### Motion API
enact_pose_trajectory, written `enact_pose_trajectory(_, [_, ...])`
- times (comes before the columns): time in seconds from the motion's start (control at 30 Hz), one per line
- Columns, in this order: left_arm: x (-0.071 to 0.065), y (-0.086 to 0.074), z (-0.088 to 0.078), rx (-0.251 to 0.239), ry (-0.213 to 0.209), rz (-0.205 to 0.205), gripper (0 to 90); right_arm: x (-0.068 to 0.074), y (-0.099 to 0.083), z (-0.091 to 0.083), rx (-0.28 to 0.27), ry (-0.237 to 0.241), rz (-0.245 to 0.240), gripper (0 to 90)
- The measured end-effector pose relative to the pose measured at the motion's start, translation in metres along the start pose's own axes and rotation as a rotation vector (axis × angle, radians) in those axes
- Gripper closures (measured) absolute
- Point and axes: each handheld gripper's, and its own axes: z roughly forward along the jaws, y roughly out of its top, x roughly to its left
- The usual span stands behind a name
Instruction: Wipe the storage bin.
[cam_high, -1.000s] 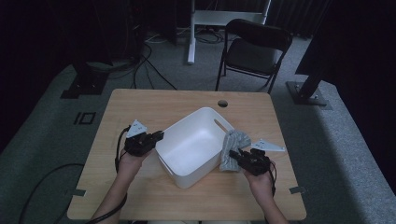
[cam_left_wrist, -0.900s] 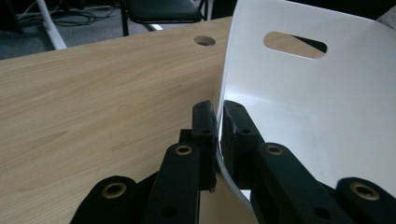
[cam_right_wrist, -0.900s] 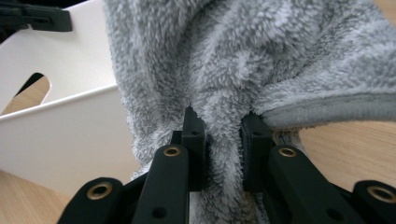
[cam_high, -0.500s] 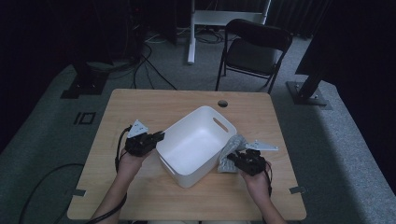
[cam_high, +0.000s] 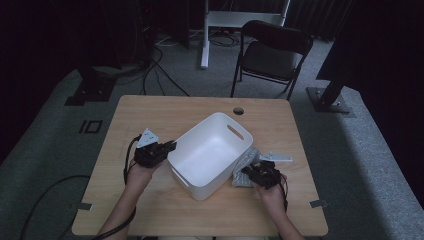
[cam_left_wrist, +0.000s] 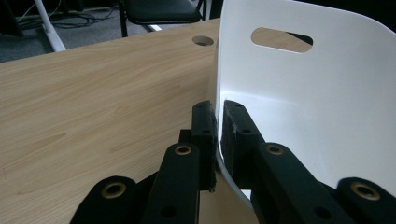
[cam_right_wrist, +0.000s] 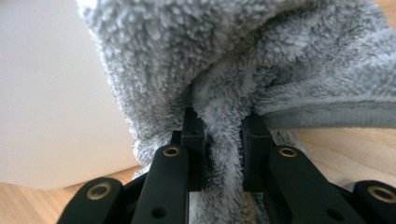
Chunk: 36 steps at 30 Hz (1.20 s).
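Observation:
A white plastic bin with handle slots stands in the middle of the wooden table. My left gripper is shut on the bin's left rim; its jaws pinch the thin white wall in the left gripper view. A grey fluffy towel lies on the table against the bin's right side. My right gripper is shut on a fold of that towel, low over the tabletop. The white bin wall fills the left of the right gripper view.
A round cable hole sits near the table's far edge. A black folding chair stands behind the table. Cables trail across the floor at the left. A white stand leg rises at the back.
My right gripper has sunk with the towel, from beside the bin's rim down to the tabletop on the bin's right side. The left gripper and the bin stay where they were.

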Motion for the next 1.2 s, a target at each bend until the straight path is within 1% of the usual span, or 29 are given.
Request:
enact_pose_trajectory(0.1, [0.0, 0.0, 0.0, 0.002, 0.002, 0.002, 83.7, -0.001, -0.002, 0.004, 0.01, -0.008, 0.002, 76.0])
enact_pose_trajectory(0.27, [-0.001, 0.0, 0.0, 0.003, 0.004, 0.003, 83.6, -0.006, -0.008, 0.015, 0.045, -0.028, 0.009, 76.0])
enact_pose_trajectory(0.4, [-0.001, 0.0, 0.0, 0.003, 0.005, 0.002, 83.5, -0.011, -0.013, 0.024, 0.074, -0.027, 0.023, 76.0])
enact_pose_trajectory(0.43, [-0.001, 0.0, 0.0, 0.002, 0.008, 0.0, 83.5, -0.012, -0.013, 0.024, 0.075, -0.023, 0.031, 75.9])
enact_pose_trajectory(0.5, [-0.002, 0.0, 0.0, 0.001, 0.016, -0.005, 83.5, -0.012, -0.012, 0.022, 0.078, -0.022, 0.031, 76.0])
enact_pose_trajectory(0.57, [-0.003, 0.0, 0.001, 0.0, 0.026, -0.013, 83.5, -0.013, -0.011, 0.017, 0.072, -0.013, 0.036, 76.0])
enact_pose_trajectory(0.63, [-0.004, 0.001, 0.001, 0.003, 0.036, -0.015, 83.7, -0.015, -0.008, 0.008, 0.048, -0.015, 0.033, 76.0])
enact_pose_trajectory(0.67, [-0.004, 0.001, 0.001, 0.003, 0.036, -0.015, 83.8, -0.015, -0.008, 0.008, 0.048, -0.015, 0.033, 76.0])
enact_pose_trajectory(0.7, [-0.006, 0.001, 0.001, 0.003, 0.046, -0.012, 83.8, -0.017, -0.006, 0.001, 0.027, -0.022, 0.04, 76.0])
enact_pose_trajectory(0.73, [-0.006, 0.001, 0.002, 0.002, 0.05, -0.015, 84.0, -0.022, -0.001, -0.012, -0.018, -0.027, 0.06, 76.0])
enact_pose_trajectory(0.8, [-0.007, 0.001, 0.003, 0.0, 0.055, -0.016, 84.3, -0.027, 0.004, -0.031, -0.088, -0.014, 0.093, 76.0])
enact_pose_trajectory(0.83, [-0.008, 0.001, 0.003, 0.0, 0.058, -0.015, 84.5, -0.026, 0.008, -0.042, -0.131, 0.0, 0.094, 76.0])
enact_pose_trajectory(0.87, [-0.009, 0.001, 0.004, 0.001, 0.062, -0.013, 84.7, -0.024, 0.01, -0.05, -0.158, 0.012, 0.088, 76.0])
enact_pose_trajectory(0.93, [-0.009, 0.002, 0.004, 0.002, 0.062, -0.012, 84.9, -0.017, 0.015, -0.06, -0.192, 0.024, 0.068, 76.0])
enact_pose_trajectory(0.97, [-0.01, 0.002, 0.004, 0.003, 0.059, -0.011, 85.0, -0.012, 0.017, -0.064, -0.207, 0.032, 0.055, 76.0])
enact_pose_trajectory(1.03, [-0.01, 0.002, 0.005, 0.003, 0.056, -0.011, 85.0, -0.002, 0.02, -0.066, -0.214, 0.05, 0.027, 76.0])
enact_pose_trajectory(1.1, [-0.01, 0.002, 0.005, 0.006, 0.051, -0.007, 85.0, 0.009, 0.022, -0.062, -0.21, 0.056, -0.009, 76.0])
enact_pose_trajectory(1.17, [-0.009, 0.002, 0.005, 0.008, 0.046, -0.006, 85.0, 0.018, 0.023, -0.055, -0.204, 0.043, -0.05, 76.0])
enact_pose_trajectory(1.2, [-0.009, 0.002, 0.005, 0.008, 0.041, -0.004, 85.0, 0.021, 0.023, -0.05, -0.193, 0.039, -0.062, 76.0])
